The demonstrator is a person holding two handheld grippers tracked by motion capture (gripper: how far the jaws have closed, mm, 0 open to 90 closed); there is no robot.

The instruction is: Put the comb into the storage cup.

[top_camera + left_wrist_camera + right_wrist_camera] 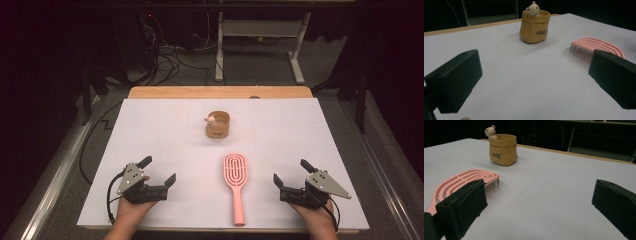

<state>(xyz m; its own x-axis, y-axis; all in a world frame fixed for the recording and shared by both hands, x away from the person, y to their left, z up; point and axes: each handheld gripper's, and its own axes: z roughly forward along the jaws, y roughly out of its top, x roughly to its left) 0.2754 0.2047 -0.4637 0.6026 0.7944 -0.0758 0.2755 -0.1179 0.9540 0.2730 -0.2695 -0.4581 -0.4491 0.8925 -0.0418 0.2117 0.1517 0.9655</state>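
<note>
A pink hairbrush (236,185) lies bristles down near the table's front, handle toward me; its head shows in the left gripper view (596,46) and in the right gripper view (464,181). A tan bag-shaped pot (218,125) with a small bear figure (211,120) on its rim stands mid-table, also seen as the pot (534,26) and the pot (503,149) from each gripper. My left gripper (160,170) rests open at the front left, nothing between its jaws. My right gripper (291,171) rests open at the front right, just right of the brush.
A white sheet (150,130) covers the wooden table (220,92). Beyond the far edge are cables on the floor and the white legs of a desk (297,60). Dark frame posts stand at both sides.
</note>
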